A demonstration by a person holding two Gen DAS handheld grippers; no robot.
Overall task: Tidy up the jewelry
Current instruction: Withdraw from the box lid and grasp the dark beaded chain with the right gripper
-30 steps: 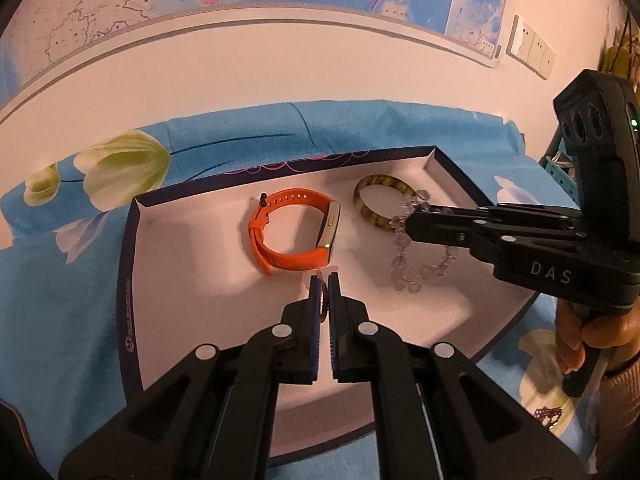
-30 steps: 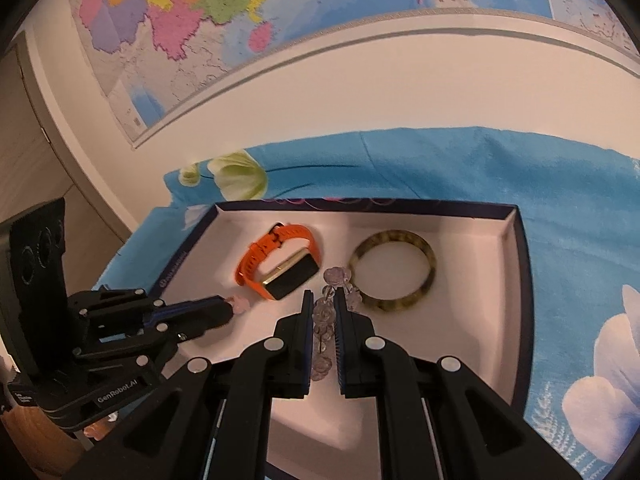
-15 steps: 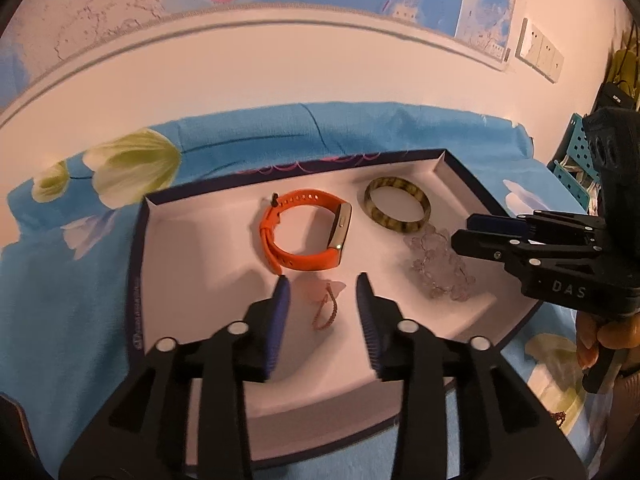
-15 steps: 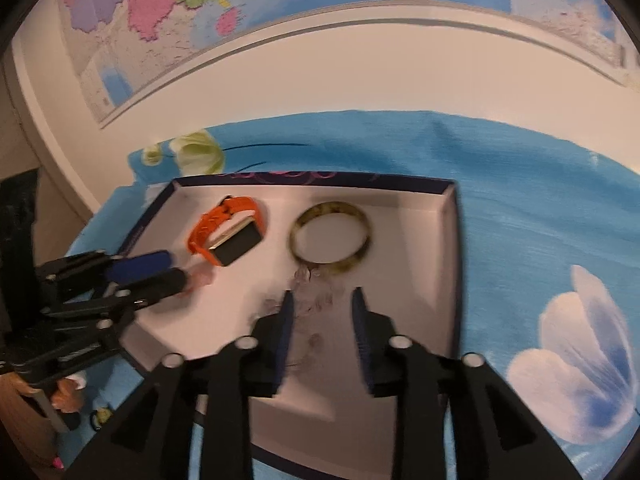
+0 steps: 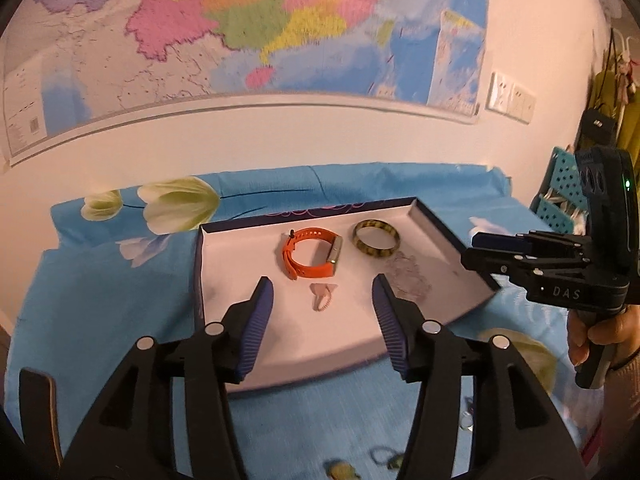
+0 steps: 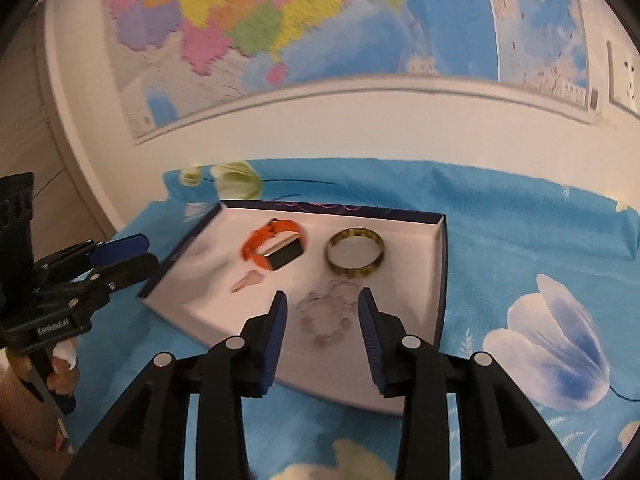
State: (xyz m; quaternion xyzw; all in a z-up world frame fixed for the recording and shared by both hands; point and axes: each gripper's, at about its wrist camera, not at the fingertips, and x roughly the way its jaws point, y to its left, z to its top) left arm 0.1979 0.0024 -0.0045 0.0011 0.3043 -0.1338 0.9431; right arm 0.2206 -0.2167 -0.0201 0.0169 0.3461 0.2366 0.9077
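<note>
A shallow white tray (image 5: 224,280) (image 6: 434,280) with a dark rim lies on the blue flowered cloth. In it lie an orange watch band (image 5: 308,258) (image 6: 274,248), a mottled green bangle (image 5: 376,238) (image 6: 354,254), a clear bead bracelet (image 5: 408,278) (image 6: 326,318) and a small pink piece (image 5: 323,296) (image 6: 247,281). My left gripper (image 5: 322,304) hangs above the tray's near part, jaws opening, nothing between them; the pink piece lies below. My right gripper (image 6: 320,312) hangs over the bead bracelet, jaws opening and empty.
Blue flowered cloth (image 5: 100,300) (image 6: 520,240) covers the surface around the tray. A few small items (image 5: 384,456) lie on the cloth near the front edge. A wall map (image 5: 240,28) hangs behind. A blue perforated basket (image 5: 560,196) stands at the right, by a person's hand (image 5: 588,332).
Both grippers have opened and let go: the pink piece and the bead bracelet now lie in the tray. Both grippers have pulled back and risen away from the tray.
</note>
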